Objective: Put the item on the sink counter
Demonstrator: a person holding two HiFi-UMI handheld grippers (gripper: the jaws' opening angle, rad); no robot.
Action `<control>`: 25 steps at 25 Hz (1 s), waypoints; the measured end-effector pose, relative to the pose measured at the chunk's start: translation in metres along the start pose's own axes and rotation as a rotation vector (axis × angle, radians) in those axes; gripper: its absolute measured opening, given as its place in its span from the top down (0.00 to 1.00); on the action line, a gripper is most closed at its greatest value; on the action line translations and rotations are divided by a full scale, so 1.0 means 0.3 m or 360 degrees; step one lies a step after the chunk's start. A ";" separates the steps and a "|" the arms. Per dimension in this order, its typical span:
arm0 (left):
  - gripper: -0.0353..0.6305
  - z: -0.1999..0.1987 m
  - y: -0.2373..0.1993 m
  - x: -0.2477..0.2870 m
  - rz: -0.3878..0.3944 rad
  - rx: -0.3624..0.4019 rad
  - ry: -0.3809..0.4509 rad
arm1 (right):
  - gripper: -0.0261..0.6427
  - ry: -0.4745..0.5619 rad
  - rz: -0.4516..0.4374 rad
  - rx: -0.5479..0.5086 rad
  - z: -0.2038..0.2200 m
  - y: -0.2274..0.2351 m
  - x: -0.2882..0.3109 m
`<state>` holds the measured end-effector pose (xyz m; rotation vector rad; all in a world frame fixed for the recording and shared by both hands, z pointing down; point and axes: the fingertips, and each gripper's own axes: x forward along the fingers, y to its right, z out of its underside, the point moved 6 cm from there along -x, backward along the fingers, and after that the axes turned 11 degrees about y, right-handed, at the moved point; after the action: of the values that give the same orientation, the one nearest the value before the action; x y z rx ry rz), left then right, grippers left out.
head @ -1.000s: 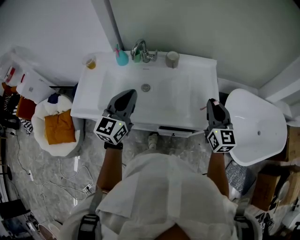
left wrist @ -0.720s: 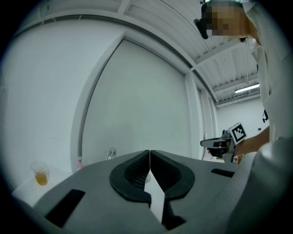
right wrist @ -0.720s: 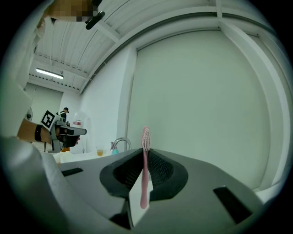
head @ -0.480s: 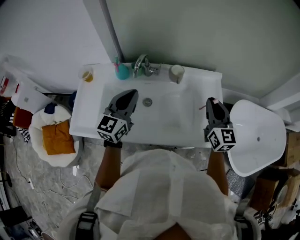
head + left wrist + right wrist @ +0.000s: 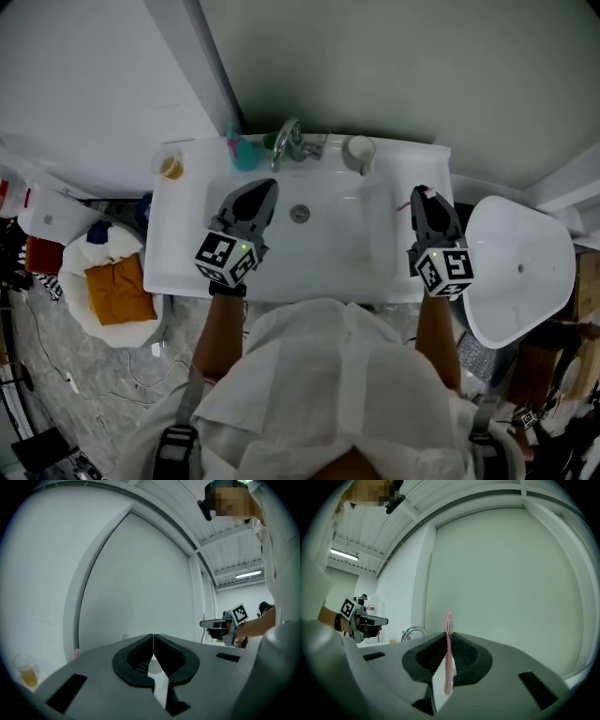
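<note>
Toothbrush (image 5: 449, 674): pink, pinched upright in right gripper (image 5: 449, 641), lower centre, over right of sink counter (image 5: 409, 165). Left gripper (image 5: 153, 638) pressed together, empty. Advice: lower onto bare rim clear of cup (image 5: 358, 153); lay flat, then release.

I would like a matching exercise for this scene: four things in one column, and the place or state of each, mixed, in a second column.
Things:
1. pink toothbrush
2. left gripper
3. clear cup of amber liquid
4. pale mug

Place or state:
a. right of the faucet
b. shut, empty
c. held in the right gripper
d. back left corner of the sink counter

Pairs: 1-c, 2-b, 3-d, 4-a
</note>
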<state>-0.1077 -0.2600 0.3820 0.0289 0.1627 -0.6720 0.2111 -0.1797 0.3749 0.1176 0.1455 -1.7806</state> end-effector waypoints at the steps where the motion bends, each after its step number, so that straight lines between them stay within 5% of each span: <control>1: 0.92 0.005 -0.005 0.004 0.0005 -0.0004 -0.0001 | 0.92 -0.0001 -0.0004 -0.0003 0.001 -0.004 0.009; 25: 0.92 -0.015 -0.005 0.072 -0.0021 0.0038 0.0028 | 0.92 0.0052 -0.0195 0.0065 0.011 0.075 0.293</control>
<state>-0.0926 -0.2742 0.3741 0.0569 0.1719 -0.6868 0.2143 -0.2696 0.3633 0.1705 0.1424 -1.9050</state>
